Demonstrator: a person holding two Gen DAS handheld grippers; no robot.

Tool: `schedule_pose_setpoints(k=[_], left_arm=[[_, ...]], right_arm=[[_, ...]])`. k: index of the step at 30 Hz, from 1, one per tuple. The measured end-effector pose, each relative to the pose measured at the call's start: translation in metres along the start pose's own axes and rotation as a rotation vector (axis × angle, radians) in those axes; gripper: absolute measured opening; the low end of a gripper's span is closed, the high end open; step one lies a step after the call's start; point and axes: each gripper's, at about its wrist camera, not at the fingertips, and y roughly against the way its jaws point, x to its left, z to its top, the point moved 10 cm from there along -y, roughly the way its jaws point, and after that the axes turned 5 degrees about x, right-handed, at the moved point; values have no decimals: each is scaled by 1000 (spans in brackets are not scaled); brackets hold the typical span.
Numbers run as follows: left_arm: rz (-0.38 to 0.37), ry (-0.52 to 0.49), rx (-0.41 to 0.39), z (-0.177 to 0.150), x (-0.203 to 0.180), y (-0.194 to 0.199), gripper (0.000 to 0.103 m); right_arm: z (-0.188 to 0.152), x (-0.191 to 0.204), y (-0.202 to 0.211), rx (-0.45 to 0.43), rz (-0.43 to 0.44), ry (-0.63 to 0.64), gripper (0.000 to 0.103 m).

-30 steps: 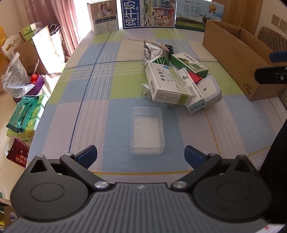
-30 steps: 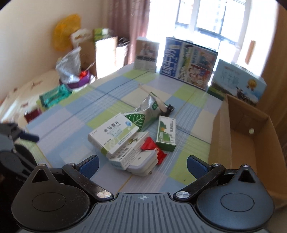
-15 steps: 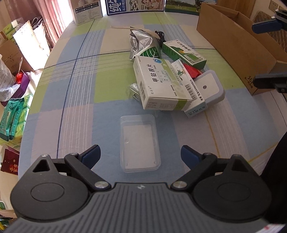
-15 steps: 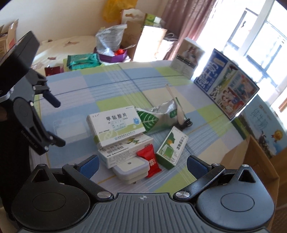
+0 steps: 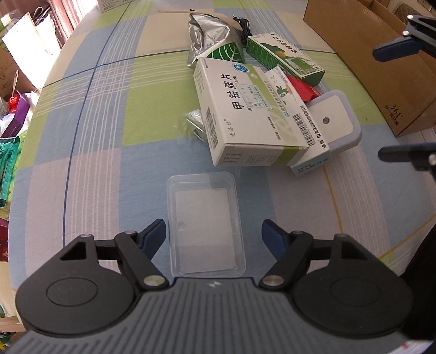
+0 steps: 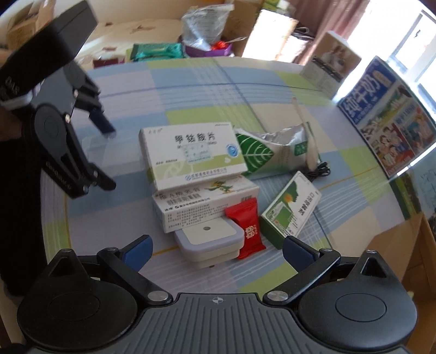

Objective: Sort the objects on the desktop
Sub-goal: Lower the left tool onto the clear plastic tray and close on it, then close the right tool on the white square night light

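Note:
A clear plastic tray (image 5: 205,223) lies on the checked tablecloth between the tips of my open, empty left gripper (image 5: 214,235). Beyond it is a pile: a large white-green medicine box (image 5: 245,117) (image 6: 190,155) on a second white box (image 6: 201,204), a grey-white flat device (image 5: 333,122) (image 6: 209,237), a red candy wrapper (image 6: 246,226), a dark green box (image 5: 284,58) (image 6: 291,208) and a silver leaf-print pouch (image 5: 215,40) (image 6: 272,152). My right gripper (image 6: 216,249) is open and empty, just in front of the device. It shows at the right edge of the left wrist view (image 5: 403,100).
An open cardboard box (image 5: 381,62) stands at the table's right side. Milk cartons (image 6: 387,119) stand along the far edge. A black cable (image 5: 244,23) and a wooden stick (image 6: 308,139) lie by the pouch. Bags and packets (image 6: 201,27) lie off the table's left.
My left gripper has moved forward and down, so the clear tray now lies between its tips. My right gripper has swung left and lower toward the pile.

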Motion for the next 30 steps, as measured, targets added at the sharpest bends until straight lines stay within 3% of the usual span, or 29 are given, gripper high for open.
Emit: schedule_pose_setpoints(k=[8, 15, 19, 23, 30], left_arm=[[7, -2, 11, 6, 2, -5, 52], [6, -3, 1, 9, 7, -5, 51], [1, -6, -2, 11, 9, -5, 51], [-3, -17, -6, 10, 5, -2, 51], [-31, -39, -12, 5, -12, 3, 51]], right_arm=[[0, 1, -26, 52, 51, 33, 90], [2, 0, -42, 75, 62, 46, 84], [2, -1, -50, 78, 88, 16, 68], [0, -3, -47, 79, 108, -21, 66], [-17, 3, -34, 158, 180, -59, 64]])
